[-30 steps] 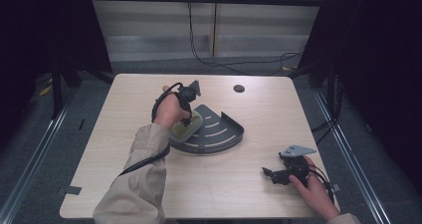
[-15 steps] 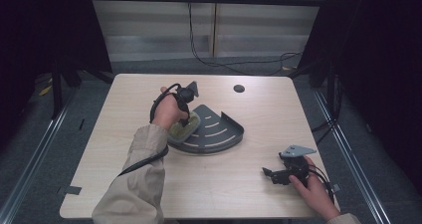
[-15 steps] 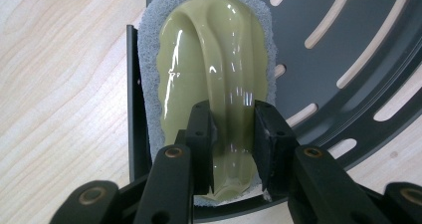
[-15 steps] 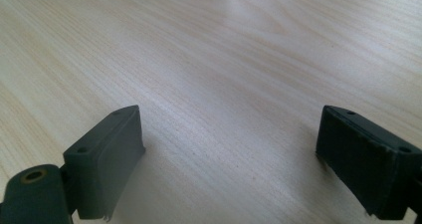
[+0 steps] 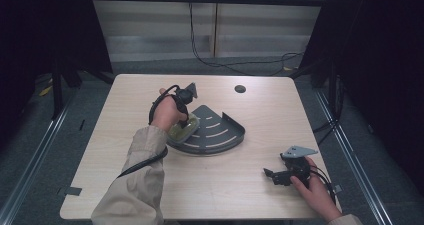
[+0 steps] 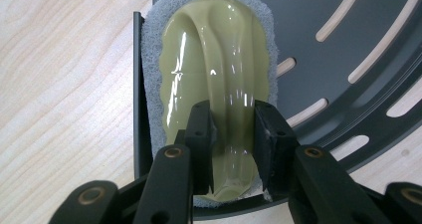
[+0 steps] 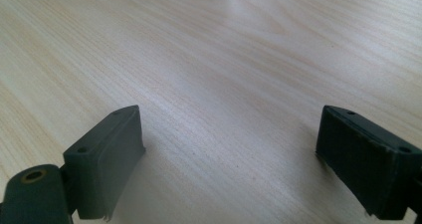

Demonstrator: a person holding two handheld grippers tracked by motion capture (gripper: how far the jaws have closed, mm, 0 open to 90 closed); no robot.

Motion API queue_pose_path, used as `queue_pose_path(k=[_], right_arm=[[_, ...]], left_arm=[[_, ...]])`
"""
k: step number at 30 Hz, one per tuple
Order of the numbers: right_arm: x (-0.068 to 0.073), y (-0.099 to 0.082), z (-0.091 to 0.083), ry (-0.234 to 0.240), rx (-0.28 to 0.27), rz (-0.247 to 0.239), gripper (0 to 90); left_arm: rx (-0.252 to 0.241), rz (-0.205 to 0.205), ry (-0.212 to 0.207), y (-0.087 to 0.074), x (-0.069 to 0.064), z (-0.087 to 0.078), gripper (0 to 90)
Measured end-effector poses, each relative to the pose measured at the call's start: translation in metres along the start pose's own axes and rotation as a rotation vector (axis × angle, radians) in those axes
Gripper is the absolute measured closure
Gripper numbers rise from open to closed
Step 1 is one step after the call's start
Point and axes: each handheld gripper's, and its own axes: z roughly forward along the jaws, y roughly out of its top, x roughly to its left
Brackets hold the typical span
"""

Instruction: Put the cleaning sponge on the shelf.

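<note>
A dark grey quarter-round slotted rack [image 5: 220,132] lies at the middle of the table. On its left edge rests a scrubber [image 6: 219,74] with an olive-green glossy handle and a grey pad; in the high view the scrubber [image 5: 184,129] peeks out below the hand. My left gripper [image 6: 233,134] points down at it, jaws shut on the ridge of the handle. The left gripper [image 5: 181,116] is held over the rack's left side. My right gripper [image 5: 272,176] lies low near the table's front right, jaws wide open over bare wood [image 7: 229,129].
A small dark round hole [image 5: 240,89] sits near the table's far edge. The wooden table [image 5: 125,115] stands on a grey floor with cables behind it. Metal rails run along both sides.
The left hand with its gripper has shifted slightly on the scrubber at the rack's left edge. The right gripper has stayed put.
</note>
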Motion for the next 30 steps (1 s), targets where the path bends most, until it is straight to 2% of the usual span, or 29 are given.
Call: queue_pose_path(k=[30], right_arm=[[0.0000, -0.0002, -0.0001, 0.000, -0.001, -0.002, 10.6]], left_arm=[[-0.013, -0.017, 0.015, -0.0037, 0.0046, 0.0041, 69.8]])
